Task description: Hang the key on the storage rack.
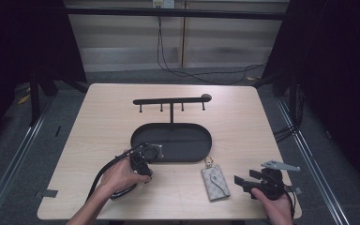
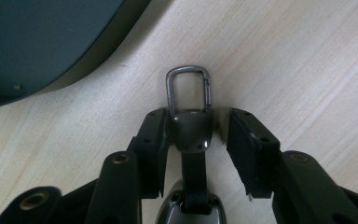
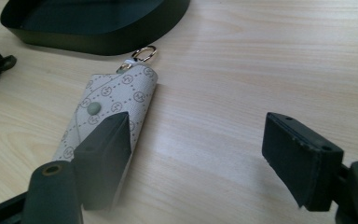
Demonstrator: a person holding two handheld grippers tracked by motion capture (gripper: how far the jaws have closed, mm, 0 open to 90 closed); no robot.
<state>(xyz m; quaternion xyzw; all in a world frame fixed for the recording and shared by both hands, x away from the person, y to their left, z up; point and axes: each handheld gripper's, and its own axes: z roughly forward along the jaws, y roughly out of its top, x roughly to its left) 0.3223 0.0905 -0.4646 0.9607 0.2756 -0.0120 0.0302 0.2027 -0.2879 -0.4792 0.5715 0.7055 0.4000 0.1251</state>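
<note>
The left gripper (image 2: pixel 193 135) rests low on the pale wooden tabletop (image 1: pixel 243 122), its jaws narrowed around a dark key fob with a grey metal snap clip (image 2: pixel 189 91). The fob's rounded head lies between the pads: the left pad sits against it, the right pad stands just clear, so nothing is clamped. The clip pokes out just ahead of the fingertips, and the black oval metal tray (image 1: pixel 171 140) with its hook rail lies ahead and to the left of this gripper. To take the fob well, I judge the jaws should close squarely on the rounded head, leaving the clip free for a hook. Between the two grippers lies a beige patterned key pouch with a gold ring (image 3: pixel 107 112), just ahead of the right gripper (image 1: pixel 243 183), beside its left jaw, untouched. That gripper stands wide and empty
</note>
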